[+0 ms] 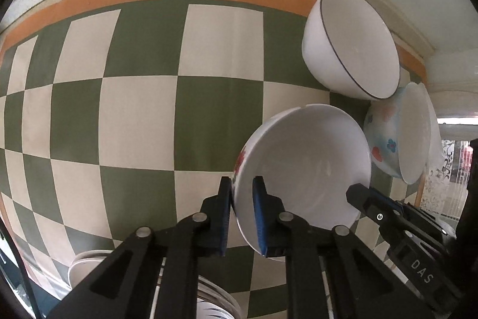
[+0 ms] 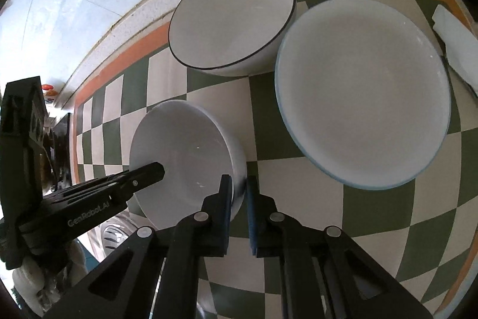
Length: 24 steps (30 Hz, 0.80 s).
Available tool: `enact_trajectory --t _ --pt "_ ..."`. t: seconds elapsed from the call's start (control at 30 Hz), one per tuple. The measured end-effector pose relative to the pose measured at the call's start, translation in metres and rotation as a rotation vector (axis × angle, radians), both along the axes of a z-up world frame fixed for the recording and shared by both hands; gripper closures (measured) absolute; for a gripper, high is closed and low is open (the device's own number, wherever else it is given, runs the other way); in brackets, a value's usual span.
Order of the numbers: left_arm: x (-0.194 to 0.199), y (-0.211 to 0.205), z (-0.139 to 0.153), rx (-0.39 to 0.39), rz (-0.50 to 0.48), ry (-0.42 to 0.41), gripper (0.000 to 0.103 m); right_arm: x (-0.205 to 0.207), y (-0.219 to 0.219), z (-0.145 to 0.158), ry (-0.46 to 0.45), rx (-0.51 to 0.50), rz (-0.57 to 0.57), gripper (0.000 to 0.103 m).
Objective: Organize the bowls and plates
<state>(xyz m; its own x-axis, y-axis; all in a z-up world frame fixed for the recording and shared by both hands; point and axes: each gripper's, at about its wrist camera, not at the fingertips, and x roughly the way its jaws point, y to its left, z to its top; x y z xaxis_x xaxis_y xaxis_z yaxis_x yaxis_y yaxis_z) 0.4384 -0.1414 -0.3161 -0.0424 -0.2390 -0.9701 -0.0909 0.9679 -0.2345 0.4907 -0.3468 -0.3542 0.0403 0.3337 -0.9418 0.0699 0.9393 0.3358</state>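
On the checkered counter (image 1: pixel 134 115), the left tongs (image 1: pixel 242 184) are clamped narrow on the near rim of the small floral bowl (image 1: pixel 304 157), one pad outside the wall, one inside. The right tongs (image 2: pixel 239 183) grip the opposite rim of this bowl in the same manner. The bowl sits between both tongs. The black-rimmed bowl (image 2: pixel 233 17) and the blue-rimmed bowl (image 2: pixel 364 91) stand beyond it, touching each other.

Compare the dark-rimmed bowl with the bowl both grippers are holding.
The dark-rimmed bowl has a thin dark line round its lip; the held bowl has a plain white lip and red floral print outside. The dark-rimmed bowl sits free on the checkered cloth; the held bowl is pinched at opposite rims. Both are white inside and empty.
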Motion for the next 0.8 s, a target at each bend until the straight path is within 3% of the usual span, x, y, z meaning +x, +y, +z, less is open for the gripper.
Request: enact_trajectory --t 0.4,0.63,0.8 --pt "-0.021 -0.011 0.041 -0.025 -0.054 -0.059 0.091 -0.034 -0.013 0.038 -0.039 -0.007 -0.013 0.093" --pt "-0.059 -0.024 0.064 -0.054 -0.109 -0.071 0.091 -0.088 -0.029 0.068 -0.05 -0.012 -0.026 0.093" --pt "-0.09 -0.037 0.055 -0.06 -0.152 -0.047 0.091 -0.128 -0.042 0.067 -0.028 -0.007 -0.046 0.093"
